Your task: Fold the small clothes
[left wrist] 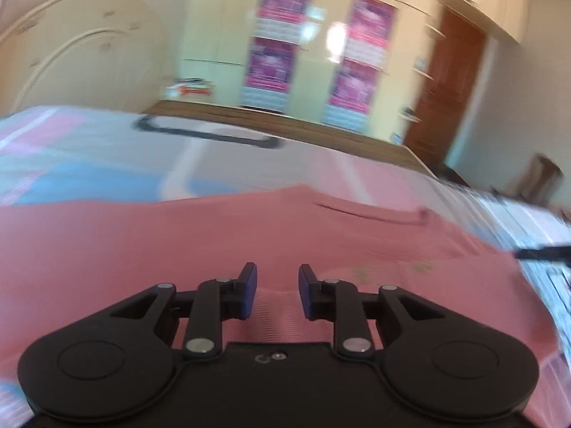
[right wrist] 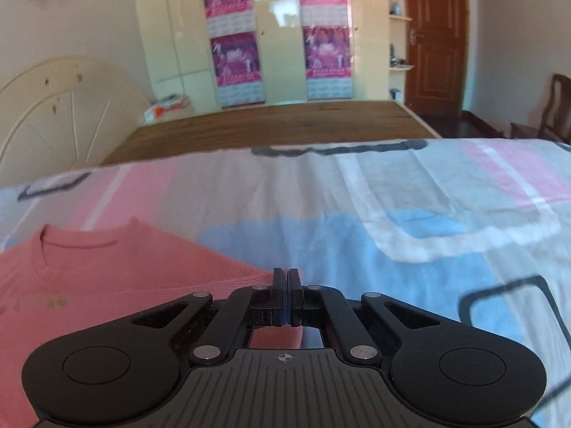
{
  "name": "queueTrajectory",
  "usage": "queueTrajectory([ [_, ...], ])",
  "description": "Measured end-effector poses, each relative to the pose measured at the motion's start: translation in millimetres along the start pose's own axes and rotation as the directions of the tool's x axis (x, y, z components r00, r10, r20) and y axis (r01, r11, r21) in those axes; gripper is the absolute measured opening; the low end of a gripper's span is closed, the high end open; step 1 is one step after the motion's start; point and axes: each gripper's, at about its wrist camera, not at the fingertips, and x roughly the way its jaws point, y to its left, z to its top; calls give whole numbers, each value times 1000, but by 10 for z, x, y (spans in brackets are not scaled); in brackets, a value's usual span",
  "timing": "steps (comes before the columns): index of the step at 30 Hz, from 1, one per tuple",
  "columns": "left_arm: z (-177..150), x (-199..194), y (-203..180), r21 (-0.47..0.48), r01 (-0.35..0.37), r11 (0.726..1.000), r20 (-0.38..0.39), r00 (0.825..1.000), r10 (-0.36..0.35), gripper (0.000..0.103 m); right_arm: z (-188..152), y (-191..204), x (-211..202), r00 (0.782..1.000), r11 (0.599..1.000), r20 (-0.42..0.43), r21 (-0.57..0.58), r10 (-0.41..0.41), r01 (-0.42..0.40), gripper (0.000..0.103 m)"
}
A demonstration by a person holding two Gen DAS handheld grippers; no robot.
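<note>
A salmon-pink top (left wrist: 214, 242) lies flat on the bed's patterned sheet (left wrist: 107, 149), neckline away from me. My left gripper (left wrist: 277, 292) is open, low over the top's middle, with nothing between its blue pads. In the right wrist view the same top (right wrist: 107, 274) fills the lower left, collar (right wrist: 78, 242) visible. My right gripper (right wrist: 287, 285) is shut at the top's right edge; pink fabric shows right behind the closed fingers, so it seems to pinch the edge of the top.
The sheet (right wrist: 392, 214) with pink, blue and white blocks covers the bed. Beyond it are a bare wooden bed board (right wrist: 285, 117), a cream headboard (right wrist: 53, 114), a wardrobe with posters (right wrist: 278, 35), a brown door (right wrist: 435, 35) and a chair (right wrist: 549, 114).
</note>
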Motion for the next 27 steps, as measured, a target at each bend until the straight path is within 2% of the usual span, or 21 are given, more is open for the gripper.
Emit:
queueTrajectory([
  [1,-3,52,-105,43,19,999,-18,1000,-18,27,6,14,124,999,1000,-50,-16,-21,20,0],
  [3,-31,296,-211,70,60,996,-129,990,-50,41,9,13,208,998,999,-48,-28,-32,31,0],
  [6,-57,361,-277,117,35,992,-120,993,-20,41,31,10,148,996,999,-78,-33,-36,33,0],
  [8,-34,220,-340,116,-1,993,-88,996,11,40,-48,7,-20,996,999,-86,-33,-16,13,0],
  [9,-55,101,-362,99,27,995,-54,998,-22,41,-116,31,-159,997,999,-73,-44,-6,3,0],
  [10,-96,12,-414,93,56,994,-46,998,-52,41,-199,55,-315,998,999,-59,-50,16,-19,0],
  [13,-346,-82,-592,148,69,986,-87,995,-57,43,-578,176,-699,996,995,-69,-71,63,-68,0],
  [14,-437,-25,-628,152,66,986,-116,992,-49,41,-719,217,-749,994,994,-92,-84,60,-68,0],
  [16,-481,-74,-689,156,48,987,-97,995,-33,41,-934,286,-855,998,990,-57,-137,18,-26,0],
  [18,-454,-194,-768,155,40,987,-73,997,-29,41,-912,344,-966,999,993,-48,-119,5,-11,0],
  [20,-491,-284,-829,171,32,985,-36,999,-26,44,-897,357,-1111,999,996,1,-74,47,-46,0],
  [22,-538,-115,-798,155,29,987,-126,992,-9,46,-953,400,-1100,999,996,-35,-83,38,-41,0],
  [23,-565,-117,-769,145,36,989,-99,995,-22,46,-1008,413,-1017,996,996,-87,-84,24,-31,0],
  [25,-503,-135,-768,142,36,989,-116,993,-20,46,-1027,427,-1027,996,996,-86,-86,13,-20,0],
  [27,-453,-200,-694,129,29,991,-94,995,-17,45,-948,435,-1122,998,998,-63,-59,17,-21,0],
])
